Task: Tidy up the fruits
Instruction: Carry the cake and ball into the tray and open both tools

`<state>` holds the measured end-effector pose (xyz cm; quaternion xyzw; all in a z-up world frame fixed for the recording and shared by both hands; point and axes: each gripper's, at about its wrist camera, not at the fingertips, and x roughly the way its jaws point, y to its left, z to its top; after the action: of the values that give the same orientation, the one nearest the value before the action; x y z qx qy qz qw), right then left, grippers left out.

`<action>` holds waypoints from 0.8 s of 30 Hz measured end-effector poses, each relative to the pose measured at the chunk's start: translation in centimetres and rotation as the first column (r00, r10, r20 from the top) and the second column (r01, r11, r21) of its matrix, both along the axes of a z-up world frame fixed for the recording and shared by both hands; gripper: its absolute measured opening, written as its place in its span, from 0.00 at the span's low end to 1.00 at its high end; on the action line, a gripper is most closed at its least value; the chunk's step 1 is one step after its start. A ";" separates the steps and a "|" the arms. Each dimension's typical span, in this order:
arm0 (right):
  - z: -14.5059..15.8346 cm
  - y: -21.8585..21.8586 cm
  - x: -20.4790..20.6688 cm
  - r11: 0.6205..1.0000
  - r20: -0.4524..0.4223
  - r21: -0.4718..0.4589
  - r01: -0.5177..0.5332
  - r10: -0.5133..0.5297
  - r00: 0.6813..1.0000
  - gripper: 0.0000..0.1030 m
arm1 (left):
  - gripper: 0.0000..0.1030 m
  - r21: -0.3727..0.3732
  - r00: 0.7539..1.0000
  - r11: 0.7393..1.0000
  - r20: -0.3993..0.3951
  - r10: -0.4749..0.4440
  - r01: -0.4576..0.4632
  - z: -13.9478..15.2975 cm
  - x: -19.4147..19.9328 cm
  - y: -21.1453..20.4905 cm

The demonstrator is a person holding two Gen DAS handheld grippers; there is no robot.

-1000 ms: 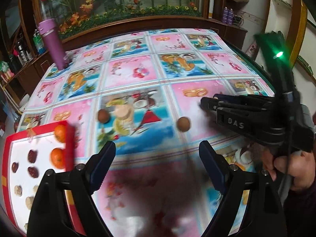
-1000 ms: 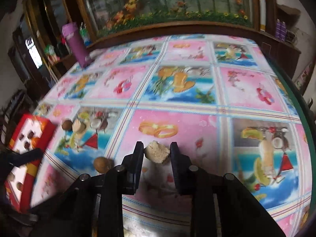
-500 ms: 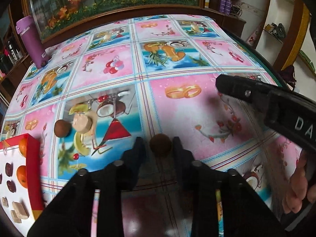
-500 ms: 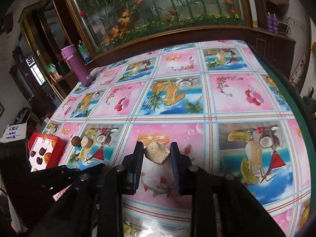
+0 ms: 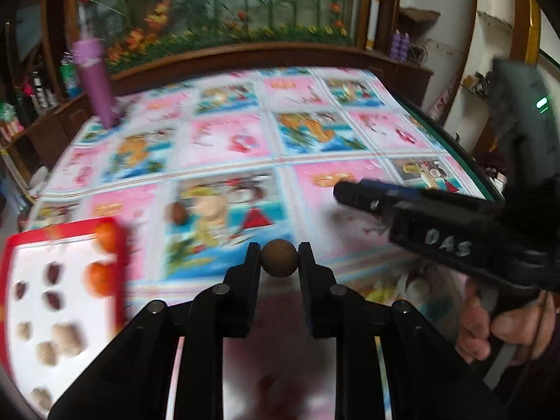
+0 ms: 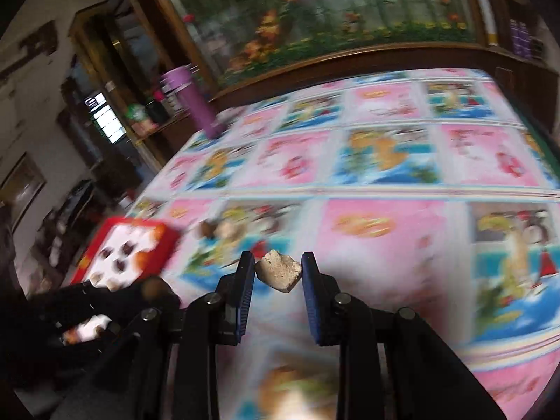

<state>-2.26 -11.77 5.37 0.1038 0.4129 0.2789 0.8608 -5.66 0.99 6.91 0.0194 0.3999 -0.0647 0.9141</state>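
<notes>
Holding both loads clear of the tablecloth (image 5: 350, 140). My left gripper (image 5: 279, 257) is clamped on a round brown fruit (image 5: 279, 257), pads pressing either side. My right gripper (image 6: 278, 271) pinches a pale, rough-edged chunk (image 6: 278, 271) at its fingertips. Red-rimmed tray (image 5: 120, 262) sits at left, with oranges (image 5: 101, 278), dark pieces and tan lumps on it. One brown fruit (image 5: 179, 212) lies loose on the cloth near the tray. Frames heavily blurred.
</notes>
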 end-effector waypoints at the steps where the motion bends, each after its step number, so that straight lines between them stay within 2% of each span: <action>1: 0.2 1.0 -0.6 1.000 0.002 0.010 -0.026 0.026 1.000 0.25 | 0.22 0.003 1.000 1.000 0.018 0.022 -0.022 0.8 -1.5 1.5; 4: 1.0 5.4 -3.1 0.990 0.013 0.030 -0.136 0.135 0.991 0.25 | 0.22 0.012 0.994 0.995 0.032 0.100 -0.101 1.8 -4.4 5.9; 7: 1.8 10.3 -5.4 0.965 0.020 0.038 -0.260 0.259 0.966 0.25 | 0.23 0.019 0.981 0.982 0.039 0.189 -0.190 2.4 -6.9 10.8; 9: 2.1 13.1 -6.6 0.948 0.030 0.024 -0.317 0.316 0.948 0.25 | 0.23 0.048 0.967 0.966 0.040 0.251 -0.253 2.4 -8.1 13.7; 11: 2.0 16.0 -7.6 0.931 0.025 0.004 -0.365 0.365 0.931 0.25 | 0.23 0.041 0.945 0.945 0.031 0.324 -0.325 2.2 -9.4 17.5; 16: 0.5 20.7 -8.7 0.905 -0.017 -0.050 -0.423 0.423 0.906 0.25 | 0.23 0.027 0.907 0.907 0.002 0.421 -0.421 0.6 -11.0 23.6; 24: -2.3 24.7 -9.7 0.883 -0.093 -0.112 -0.455 0.447 0.890 0.25 | 0.23 -0.025 0.879 0.880 -0.078 0.471 -0.474 -2.5 -11.3 28.1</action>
<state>-12.00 12.97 3.08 -0.0429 0.4708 0.4401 0.7635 -16.95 29.06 4.39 -0.1005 0.4227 0.1508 0.8880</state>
